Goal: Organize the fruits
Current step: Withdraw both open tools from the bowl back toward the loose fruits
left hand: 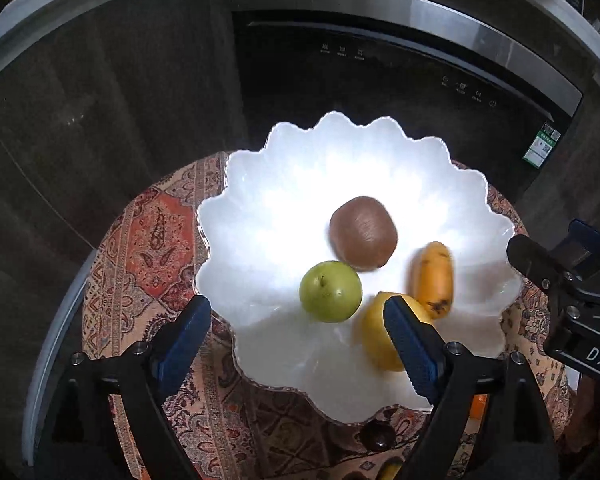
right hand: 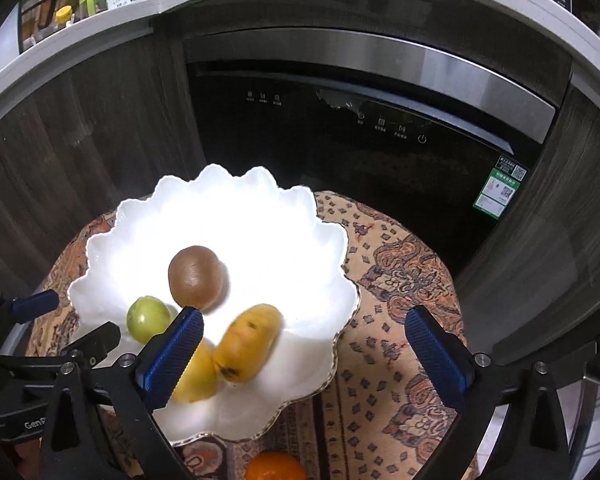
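Left wrist view: the left gripper (left hand: 296,320) gapes wide and holds nothing. The white scalloped bowl (left hand: 260,200) lies between and ahead of its fingers, carrying a kiwi (left hand: 363,233), green apple (left hand: 330,291), small banana (left hand: 433,278) and lemon (left hand: 376,332) behind the right pad. A dark plum (left hand: 378,435) sits below the bowl's near rim.

Right wrist view: the right gripper (right hand: 304,344) is spread wide, empty, straddling the bowl's scalloped edge and patterned cloth (right hand: 392,280). An orange (right hand: 275,466) lies beneath, unseen opposite.
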Action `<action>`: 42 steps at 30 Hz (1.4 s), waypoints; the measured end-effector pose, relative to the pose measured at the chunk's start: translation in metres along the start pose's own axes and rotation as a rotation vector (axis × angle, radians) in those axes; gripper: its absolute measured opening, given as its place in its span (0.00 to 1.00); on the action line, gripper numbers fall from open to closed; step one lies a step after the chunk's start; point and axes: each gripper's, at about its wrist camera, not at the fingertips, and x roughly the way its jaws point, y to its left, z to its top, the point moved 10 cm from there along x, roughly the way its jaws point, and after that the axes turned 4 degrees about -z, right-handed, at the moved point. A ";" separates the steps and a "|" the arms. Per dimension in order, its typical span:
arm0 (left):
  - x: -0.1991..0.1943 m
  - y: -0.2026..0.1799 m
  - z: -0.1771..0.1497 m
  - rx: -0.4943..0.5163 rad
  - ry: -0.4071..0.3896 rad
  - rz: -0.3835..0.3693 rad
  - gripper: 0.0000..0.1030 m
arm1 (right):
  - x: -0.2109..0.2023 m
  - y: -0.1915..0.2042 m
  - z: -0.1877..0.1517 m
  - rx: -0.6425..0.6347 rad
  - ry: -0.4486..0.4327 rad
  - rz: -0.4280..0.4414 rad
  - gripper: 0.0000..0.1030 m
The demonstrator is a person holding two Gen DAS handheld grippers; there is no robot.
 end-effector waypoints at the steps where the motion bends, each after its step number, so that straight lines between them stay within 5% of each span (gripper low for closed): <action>1: -0.003 -0.001 0.001 0.003 -0.006 0.001 0.86 | -0.002 -0.001 0.000 0.004 0.000 0.000 0.99; 23: -0.081 -0.013 -0.021 0.020 -0.093 0.009 0.87 | -0.080 -0.009 -0.016 0.028 -0.053 0.007 0.99; 42: -0.086 -0.038 -0.089 0.008 -0.024 -0.023 0.87 | -0.101 -0.020 -0.081 0.064 0.002 0.022 0.99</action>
